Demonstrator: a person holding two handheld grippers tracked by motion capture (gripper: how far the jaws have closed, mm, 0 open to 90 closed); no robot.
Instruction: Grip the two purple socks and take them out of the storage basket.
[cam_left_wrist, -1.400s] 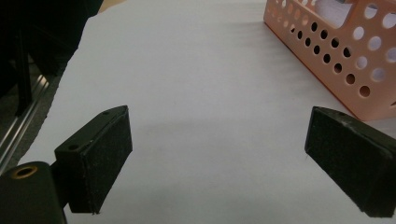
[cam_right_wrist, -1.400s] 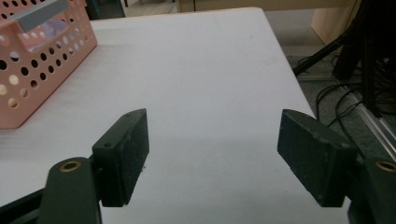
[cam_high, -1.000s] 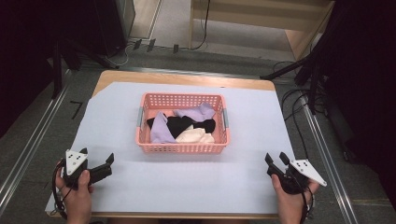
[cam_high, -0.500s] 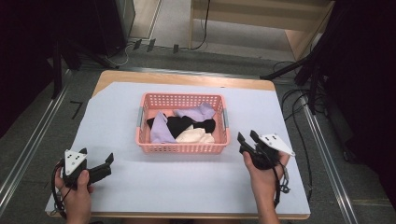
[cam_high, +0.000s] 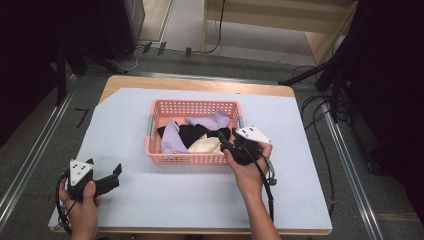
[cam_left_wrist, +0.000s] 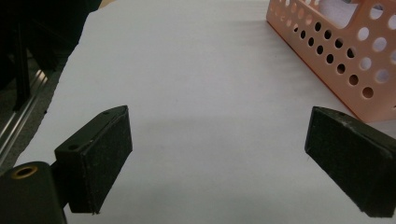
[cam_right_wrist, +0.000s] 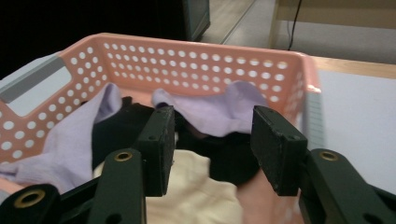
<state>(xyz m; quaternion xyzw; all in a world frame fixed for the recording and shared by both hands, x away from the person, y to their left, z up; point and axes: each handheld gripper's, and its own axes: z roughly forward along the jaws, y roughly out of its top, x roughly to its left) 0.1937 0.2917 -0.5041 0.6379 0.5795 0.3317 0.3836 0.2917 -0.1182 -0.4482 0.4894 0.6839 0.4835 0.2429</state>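
Table under a pale sheet carries everything. Pink basket sits at centre, heaped with lilac, black and cream cloth. Right gripper hangs over the basket's four o'clock corner, jaws partly spread, gripping nothing. Left gripper rests at eight o'clock, jaws wide, empty.
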